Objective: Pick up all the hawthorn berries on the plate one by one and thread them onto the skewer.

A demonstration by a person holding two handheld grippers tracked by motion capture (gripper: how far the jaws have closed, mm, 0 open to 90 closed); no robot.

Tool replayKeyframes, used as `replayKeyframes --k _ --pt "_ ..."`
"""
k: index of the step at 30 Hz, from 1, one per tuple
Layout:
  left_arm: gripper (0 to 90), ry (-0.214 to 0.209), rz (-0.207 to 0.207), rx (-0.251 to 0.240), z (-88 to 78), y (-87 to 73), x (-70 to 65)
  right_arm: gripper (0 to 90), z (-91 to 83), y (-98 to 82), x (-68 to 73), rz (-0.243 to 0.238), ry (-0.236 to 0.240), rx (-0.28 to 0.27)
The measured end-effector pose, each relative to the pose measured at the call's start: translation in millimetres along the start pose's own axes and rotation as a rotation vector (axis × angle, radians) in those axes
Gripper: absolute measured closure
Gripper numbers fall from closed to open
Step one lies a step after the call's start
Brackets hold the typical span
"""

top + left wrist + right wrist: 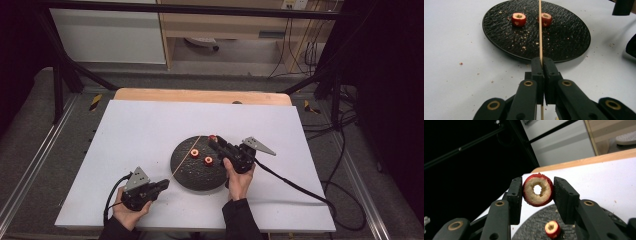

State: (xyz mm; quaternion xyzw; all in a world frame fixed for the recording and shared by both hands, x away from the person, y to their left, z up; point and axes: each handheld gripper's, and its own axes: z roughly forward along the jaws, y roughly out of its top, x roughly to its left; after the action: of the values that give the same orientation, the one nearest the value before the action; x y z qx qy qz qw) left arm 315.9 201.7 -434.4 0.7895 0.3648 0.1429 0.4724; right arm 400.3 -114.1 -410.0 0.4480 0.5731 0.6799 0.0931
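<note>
My right tongs pinch a cored red fruit ring by its skin; it looks soft and crumbly, so I squeeze gently. My left tongs are clamped on a thin, bendy wooden skewer, gripped low.

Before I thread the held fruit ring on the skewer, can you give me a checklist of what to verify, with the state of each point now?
1. Left gripper shut on the skewer: ok, jaws closed on it.
2. Right gripper holds the ring at its sides: ok.
3. Ring's hole open and unblocked: ok in the right gripper view.
4. Skewer tip lined up with the hole: not ok; in the high view the skewer ends left of the ring.
5. Skewer tip sharp and whole: cannot tell.
6. Two other pieces lie on the plate, apart from the grippers: ok.
</note>
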Motion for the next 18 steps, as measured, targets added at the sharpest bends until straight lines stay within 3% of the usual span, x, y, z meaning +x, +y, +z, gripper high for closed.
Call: replayKeyframes --k 8,18 --pt "87.9 -0.004 -0.011 -0.012 1.8 1.2 -4.7 60.9 4.9 0.6 -2.7 0.020 -0.011 -0.085" --pt "87.9 -0.024 -0.008 -0.021 4.0 3.3 -13.9 60.9 8.2 0.9 -4.0 0.051 -0.016 -0.150"
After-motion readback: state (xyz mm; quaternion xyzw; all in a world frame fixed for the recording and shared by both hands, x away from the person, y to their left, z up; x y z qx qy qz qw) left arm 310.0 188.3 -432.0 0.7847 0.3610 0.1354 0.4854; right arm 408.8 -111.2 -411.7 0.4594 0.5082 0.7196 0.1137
